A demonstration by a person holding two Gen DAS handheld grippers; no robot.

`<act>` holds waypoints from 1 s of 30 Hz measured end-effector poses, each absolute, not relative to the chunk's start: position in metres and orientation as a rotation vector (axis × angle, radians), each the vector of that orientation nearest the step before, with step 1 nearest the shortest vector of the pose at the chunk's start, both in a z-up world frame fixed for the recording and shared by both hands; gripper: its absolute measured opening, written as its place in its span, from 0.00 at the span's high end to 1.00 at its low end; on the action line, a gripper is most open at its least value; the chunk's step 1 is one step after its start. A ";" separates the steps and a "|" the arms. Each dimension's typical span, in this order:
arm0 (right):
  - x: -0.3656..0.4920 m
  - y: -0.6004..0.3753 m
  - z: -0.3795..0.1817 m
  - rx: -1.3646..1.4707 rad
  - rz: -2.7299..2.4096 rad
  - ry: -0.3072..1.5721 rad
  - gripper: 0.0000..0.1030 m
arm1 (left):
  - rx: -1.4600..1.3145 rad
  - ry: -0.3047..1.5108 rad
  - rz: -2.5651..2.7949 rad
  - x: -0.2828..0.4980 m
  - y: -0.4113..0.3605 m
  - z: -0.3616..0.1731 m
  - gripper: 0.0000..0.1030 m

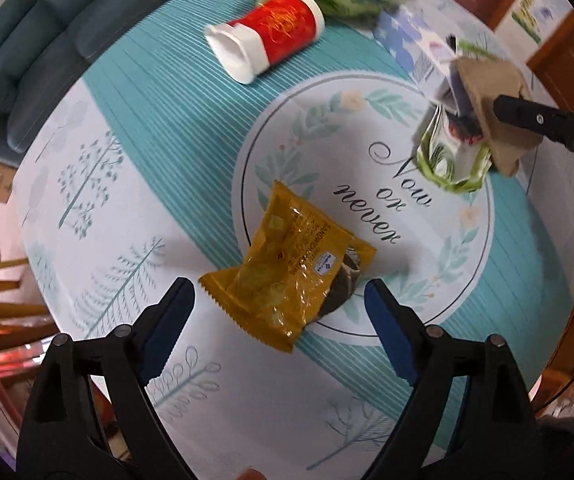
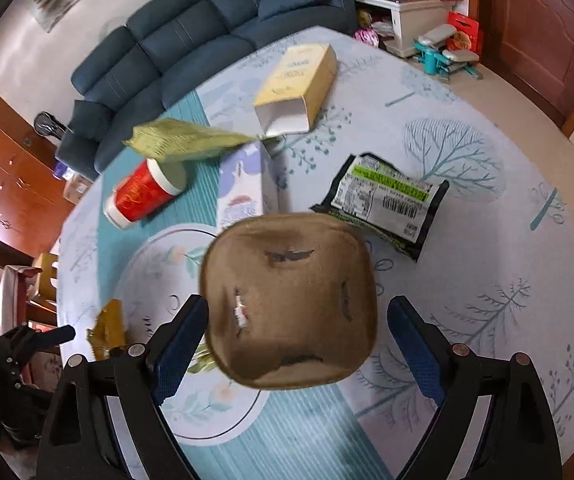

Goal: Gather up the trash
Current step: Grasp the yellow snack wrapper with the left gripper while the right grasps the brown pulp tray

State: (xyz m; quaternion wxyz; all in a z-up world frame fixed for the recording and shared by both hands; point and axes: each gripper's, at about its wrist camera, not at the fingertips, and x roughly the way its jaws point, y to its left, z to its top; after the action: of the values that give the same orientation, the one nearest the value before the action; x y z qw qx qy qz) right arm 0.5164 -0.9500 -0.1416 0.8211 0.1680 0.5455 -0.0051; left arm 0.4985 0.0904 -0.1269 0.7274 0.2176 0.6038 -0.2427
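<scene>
A yellow snack wrapper (image 1: 291, 272) lies on the patterned tablecloth between the open fingers of my left gripper (image 1: 279, 304), which is empty. In the right wrist view a brown paper bowl (image 2: 291, 304) sits between the open fingers of my right gripper (image 2: 299, 328); I cannot tell whether they touch it. The left wrist view shows that bowl (image 1: 495, 112) over a green-white wrapper (image 1: 451, 160), with the right gripper's finger (image 1: 535, 120) beside it. A red cup (image 1: 271, 36) lies on its side at the back.
A black-green packet (image 2: 383, 200), a yellow open box (image 2: 299, 88), a white-purple carton (image 2: 243, 188) and a green-gold bag (image 2: 183, 140) lie on the round table (image 2: 487, 240). A blue sofa (image 2: 191, 40) stands behind it. A wooden door (image 2: 539, 40) is at the right.
</scene>
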 end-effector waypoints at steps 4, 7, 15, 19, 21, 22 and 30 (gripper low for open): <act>0.510 -0.950 -0.149 0.358 -0.015 1.161 0.28 | 0.554 1.337 -0.564 0.503 0.086 -0.141 0.18; 0.504 -0.950 -0.150 0.347 -0.017 1.156 0.28 | 0.596 1.348 -0.566 0.505 0.084 -0.149 0.18; 0.464 -0.959 -0.144 0.404 -0.008 1.139 0.28 | 0.534 1.387 -0.592 0.510 0.085 -0.151 0.62; 0.439 -0.961 -0.137 0.431 0.002 1.127 0.28 | 0.503 1.376 -0.582 0.504 0.088 -0.144 0.72; 0.425 -0.962 -0.133 0.444 0.014 1.121 0.28 | 0.467 1.376 -0.581 0.496 0.088 -0.137 0.73; 0.418 -0.962 -0.130 0.448 0.019 1.121 0.28 | 0.454 1.372 -0.583 0.492 0.088 -0.132 0.74; 0.363 -0.963 -0.101 0.457 0.078 1.126 0.28 | 0.349 1.349 -0.649 0.438 0.067 -0.091 0.75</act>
State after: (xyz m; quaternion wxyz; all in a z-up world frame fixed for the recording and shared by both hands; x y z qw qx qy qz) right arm 0.3634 -0.9630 -0.1013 0.8205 0.2144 0.5287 0.0367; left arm 0.4377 0.0665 -0.0908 0.7188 0.1578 0.6102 -0.2934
